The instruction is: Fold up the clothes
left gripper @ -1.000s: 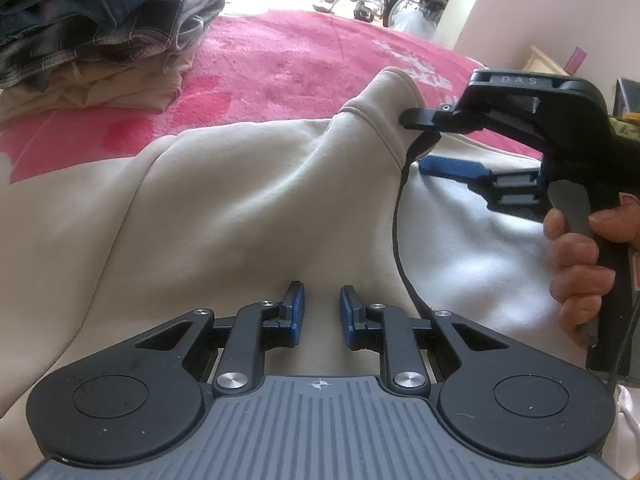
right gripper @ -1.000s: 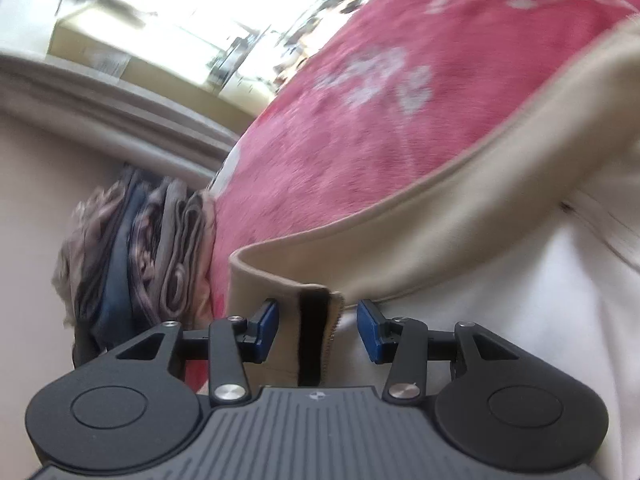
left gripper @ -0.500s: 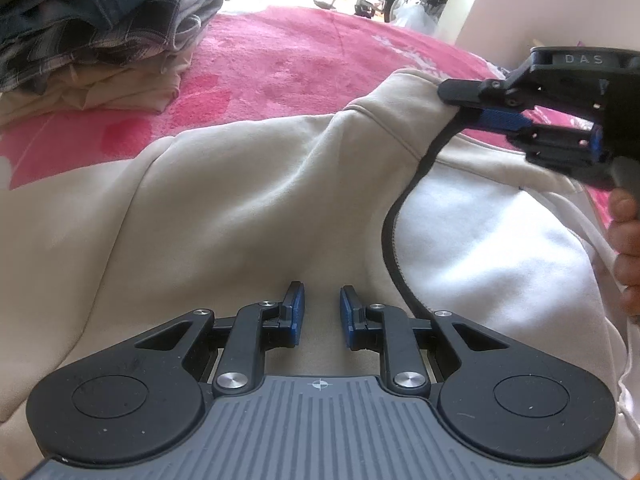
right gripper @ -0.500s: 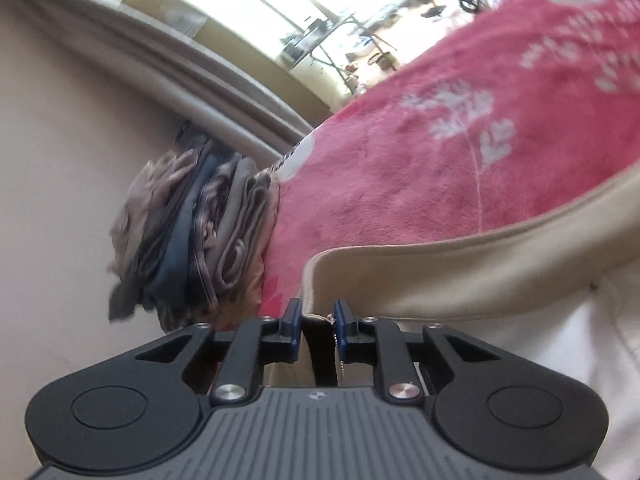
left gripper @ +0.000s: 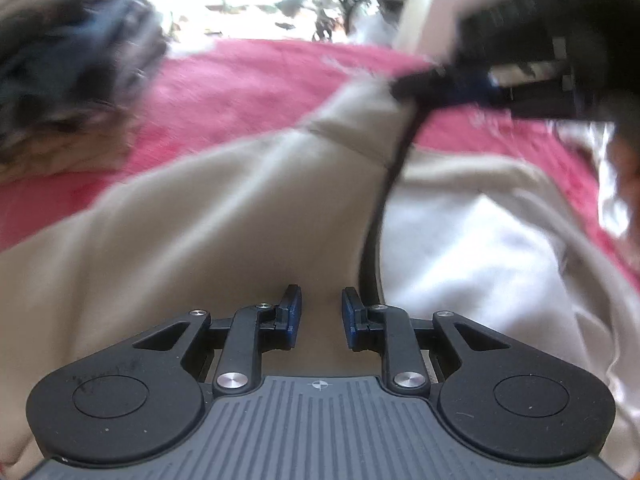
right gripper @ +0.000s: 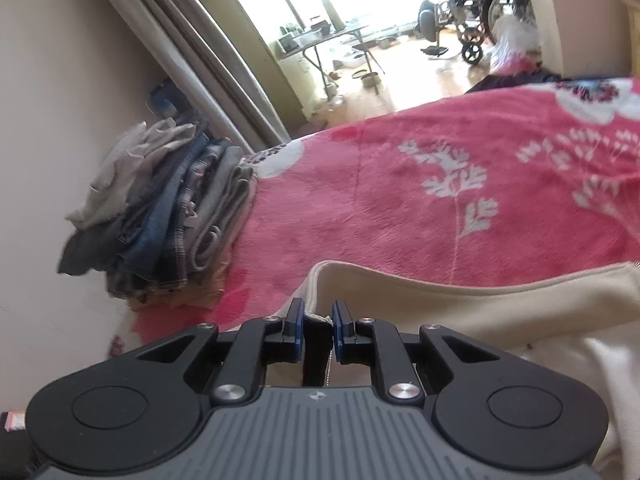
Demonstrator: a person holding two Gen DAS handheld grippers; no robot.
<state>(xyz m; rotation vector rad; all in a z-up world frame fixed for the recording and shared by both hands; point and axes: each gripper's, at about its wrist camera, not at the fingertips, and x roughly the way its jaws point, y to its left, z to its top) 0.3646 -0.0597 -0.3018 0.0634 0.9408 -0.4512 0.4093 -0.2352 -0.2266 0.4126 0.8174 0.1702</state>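
Beige jacket [right gripper: 460,300] on pink blanket [right gripper: 400,200], right claw [right gripper: 316,326] pinching its zipper edge

Clothes pile [left gripper: 68,80]: we see only a dark blur, garments indistinguishable.
Right gripper [left gripper: 444,84]: body smeared, cut off at the frame's top right.
Jacket [right gripper: 480,312]: we lose its lower part at the frame's edge.
Hand [left gripper: 628,168]: blurred, mostly out of frame.

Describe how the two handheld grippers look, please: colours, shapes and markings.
Both the left gripper and the right gripper are alike: black linkage arms with silver pivot screws, round black housings either side, blue fingertip pads, and a grey ribbed body with a small crosshair mark.
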